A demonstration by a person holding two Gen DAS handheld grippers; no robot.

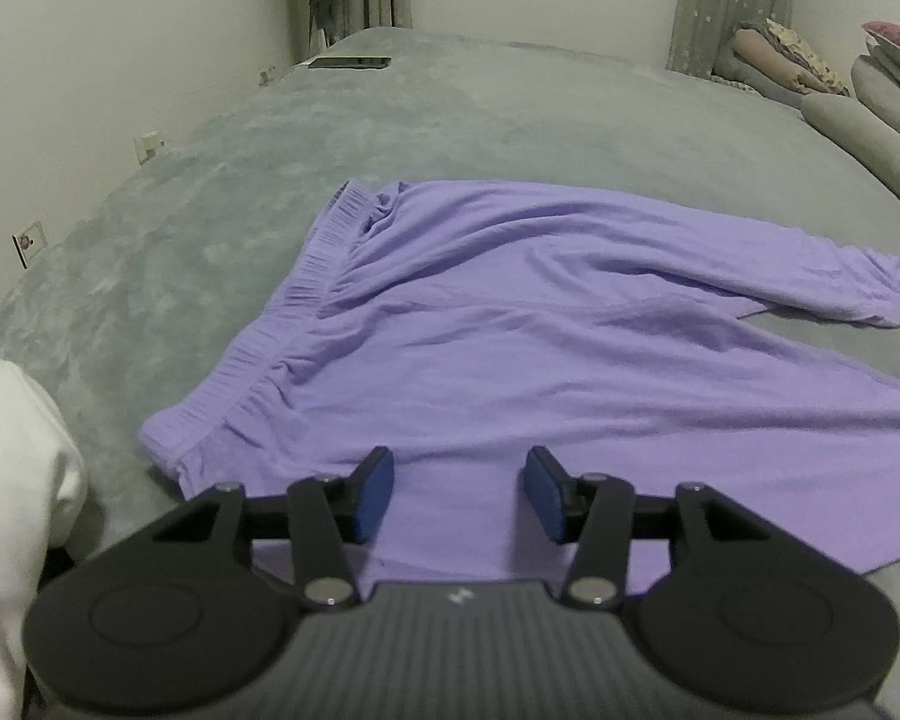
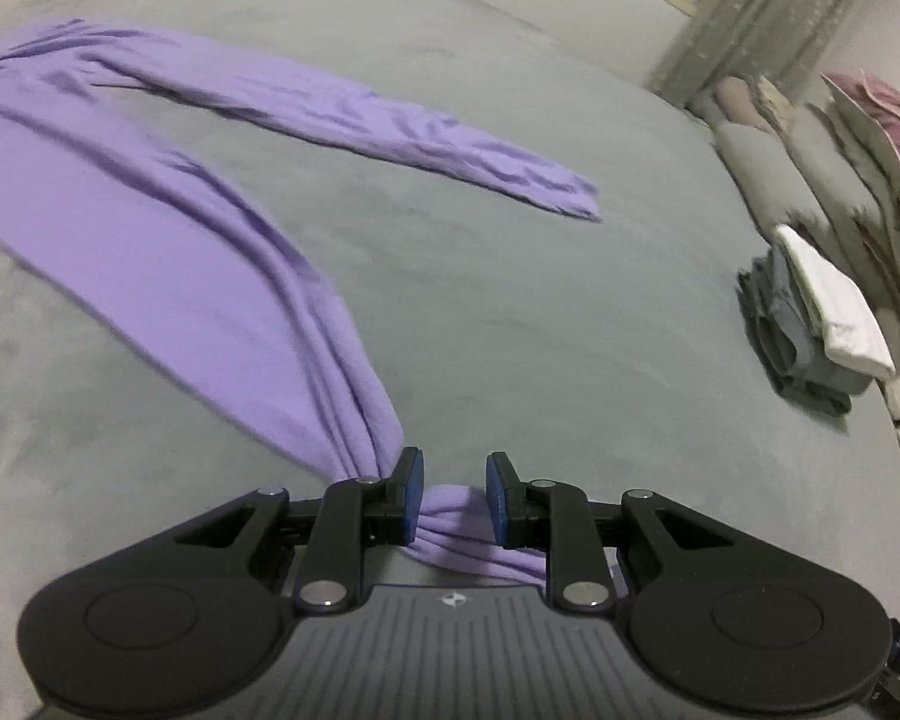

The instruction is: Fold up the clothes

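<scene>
We are seeing matt, soft purple cloth trousers point(image 1: 510, 324) lying on a plush, velvety grey bedspread point(image 1: 168, 228).

bed: wide, covered by a grey plush blanket point(image 1: 510, 102)
middle: purple trousers point(image 1: 510, 330) spread flat, legs apart
far corner: dark phone point(image 1: 349, 62) near the wall
head end: grey pillows point(image 2: 810, 180)
beside pillows: folded clothes pile point(image 2: 810, 324), white piece on top

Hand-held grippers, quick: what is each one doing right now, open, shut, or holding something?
Left hand-held gripper: open, empty, over the purple cotton trousers.
Right hand-held gripper: shut on the bunched end of a trouser leg.
</scene>
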